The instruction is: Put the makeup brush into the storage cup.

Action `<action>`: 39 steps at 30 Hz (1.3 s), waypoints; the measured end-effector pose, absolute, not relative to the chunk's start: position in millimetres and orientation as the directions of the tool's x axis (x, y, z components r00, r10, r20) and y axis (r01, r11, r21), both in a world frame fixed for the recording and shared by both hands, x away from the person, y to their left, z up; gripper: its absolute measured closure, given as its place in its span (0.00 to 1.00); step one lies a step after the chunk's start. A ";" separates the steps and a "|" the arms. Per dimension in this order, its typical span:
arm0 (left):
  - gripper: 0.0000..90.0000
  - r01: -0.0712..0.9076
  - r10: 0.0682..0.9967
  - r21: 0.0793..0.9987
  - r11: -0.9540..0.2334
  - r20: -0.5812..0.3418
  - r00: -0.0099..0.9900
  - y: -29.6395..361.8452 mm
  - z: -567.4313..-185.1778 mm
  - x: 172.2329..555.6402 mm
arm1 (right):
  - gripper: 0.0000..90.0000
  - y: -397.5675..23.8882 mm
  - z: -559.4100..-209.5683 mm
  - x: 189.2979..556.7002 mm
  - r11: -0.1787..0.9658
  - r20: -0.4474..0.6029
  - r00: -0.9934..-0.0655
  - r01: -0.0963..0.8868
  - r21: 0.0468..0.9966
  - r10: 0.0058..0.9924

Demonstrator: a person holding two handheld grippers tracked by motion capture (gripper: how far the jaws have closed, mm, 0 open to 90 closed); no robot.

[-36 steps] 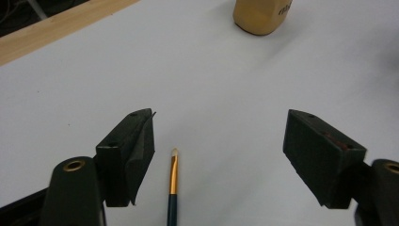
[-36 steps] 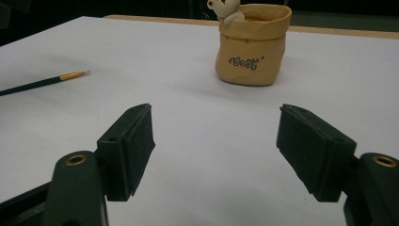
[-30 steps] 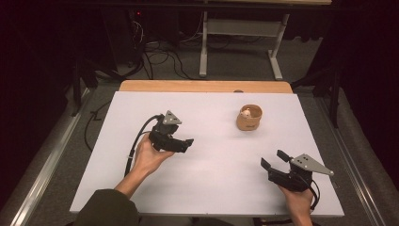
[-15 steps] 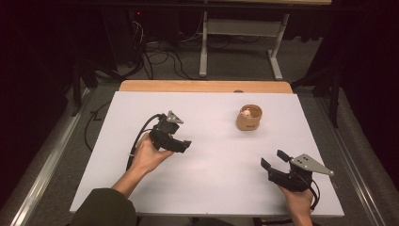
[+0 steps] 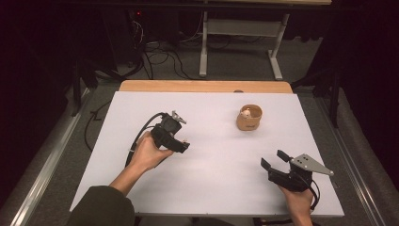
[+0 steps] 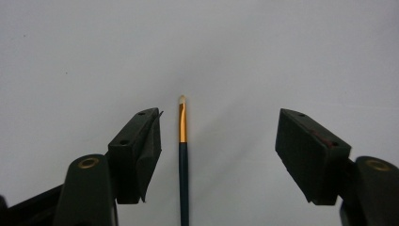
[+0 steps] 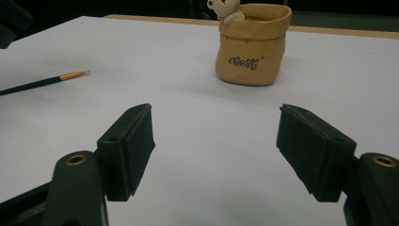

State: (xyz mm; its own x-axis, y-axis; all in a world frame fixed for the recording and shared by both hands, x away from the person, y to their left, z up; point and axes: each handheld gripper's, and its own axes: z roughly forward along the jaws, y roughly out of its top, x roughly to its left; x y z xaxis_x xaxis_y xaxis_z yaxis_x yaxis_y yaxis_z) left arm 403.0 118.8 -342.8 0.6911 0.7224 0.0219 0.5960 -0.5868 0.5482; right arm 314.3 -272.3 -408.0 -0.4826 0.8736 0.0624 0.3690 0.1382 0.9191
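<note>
On the white desk [image 5: 211, 183] stands a small tan holder [image 5: 249, 118] shaped like a paper bag with rolled rim, and a little white bear figure [image 7: 225, 8] leans over its rim; what else lies inside I cannot tell. In the right gripper view this holder is ahead of the right claw [image 7: 216, 150], a little toward its right jaw and well apart from it.

Compared with the picture of one second ago, the left hand [image 5: 148, 153] kept almost the same place, but the gripper is turned more downward, toward the desk. The jaws of the left claw [image 6: 219, 150] have just been closing a little. The right hand [image 5: 296, 202], the right claw and the holder look the same as before.

The left claw is spread wide over a thin paintbrush [image 6: 183, 160] with dark handle, golden ferrule and pale tip. The paintbrush lies flat on the desk between the two jaws, just beside the left jaw and well apart from the right jaw. It points forward away from the claw, and the pads do not press it, so nothing is pinched yet.

The right claw is also spread wide and holds nothing; only bare desk is between its jaws. From this claw the paintbrush [image 7: 44, 81] is seen far ahead on the left side, and the left claw [image 5: 181, 143] is near its handle
</note>
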 end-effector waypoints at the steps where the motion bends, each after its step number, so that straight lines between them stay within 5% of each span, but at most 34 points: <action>1: 0.36 0.599 0.721 0.538 -0.593 0.023 0.693 118.8 -342.7 403.4 | 0.33 -272.4 -408.0 314.3 0.138 0.063 -0.483 0.368 0.919 0.873; 39: 0.44 0.670 0.715 0.334 -0.663 0.013 0.699 123.0 -367.3 418.2 | 0.33 -273.0 -407.6 313.8 0.140 0.058 -0.480 0.367 0.920 0.875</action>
